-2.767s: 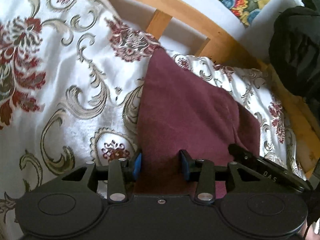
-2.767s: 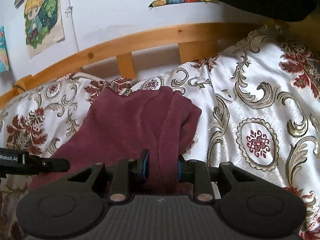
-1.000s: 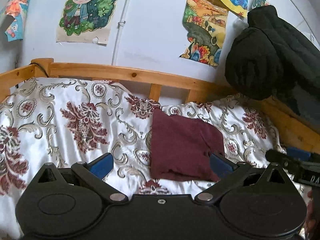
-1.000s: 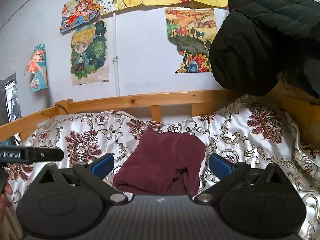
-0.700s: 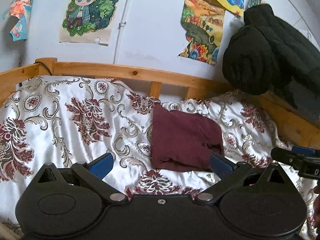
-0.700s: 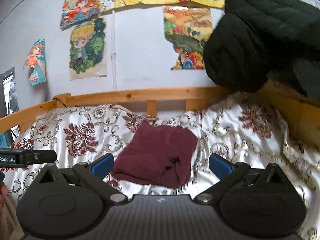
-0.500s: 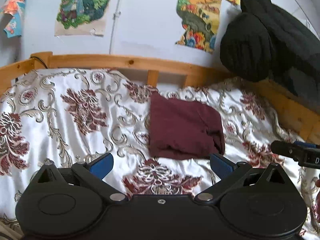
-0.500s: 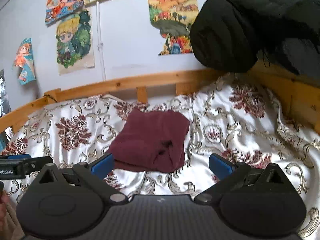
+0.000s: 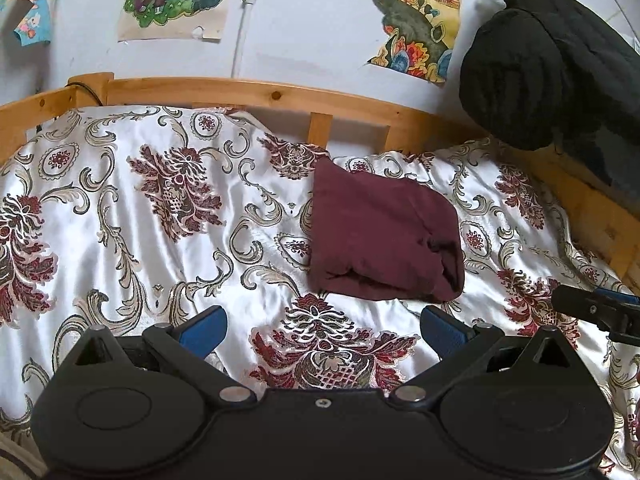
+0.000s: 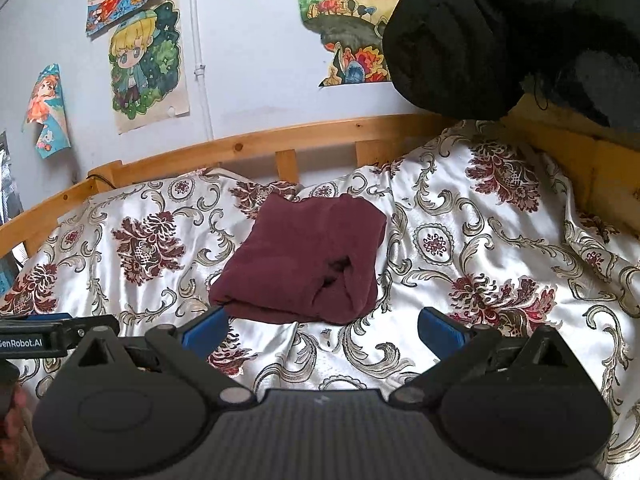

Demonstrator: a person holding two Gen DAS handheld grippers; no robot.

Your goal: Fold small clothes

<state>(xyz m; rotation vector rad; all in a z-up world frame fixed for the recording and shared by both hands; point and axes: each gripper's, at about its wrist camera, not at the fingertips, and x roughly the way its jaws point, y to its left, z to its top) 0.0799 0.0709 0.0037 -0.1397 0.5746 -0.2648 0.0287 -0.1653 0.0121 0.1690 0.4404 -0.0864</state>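
A dark maroon garment [image 9: 380, 236] lies folded into a compact rectangle on the floral satin bedspread [image 9: 160, 216], toward the headboard. It also shows in the right wrist view [image 10: 308, 256]. My left gripper [image 9: 322, 330] is open and empty, held back from the garment's near edge. My right gripper [image 10: 322, 330] is open and empty too, just short of the garment's front fold. The tip of the right gripper shows at the right edge of the left wrist view [image 9: 596, 310], and the left gripper's tip shows at the left of the right wrist view [image 10: 56, 334].
A wooden bed rail [image 9: 280, 98] runs behind the bedspread, with a wall of posters [image 10: 148, 60] above it. A black padded jacket [image 9: 552, 60] hangs at the right over the wooden side rail [image 9: 600, 216]; it also shows in the right wrist view [image 10: 500, 32].
Both grippers were shut on the maroon garment 2.8 s ago; they have let go, opened wide and pulled back. Over the last second the view has tilted down toward the bed.
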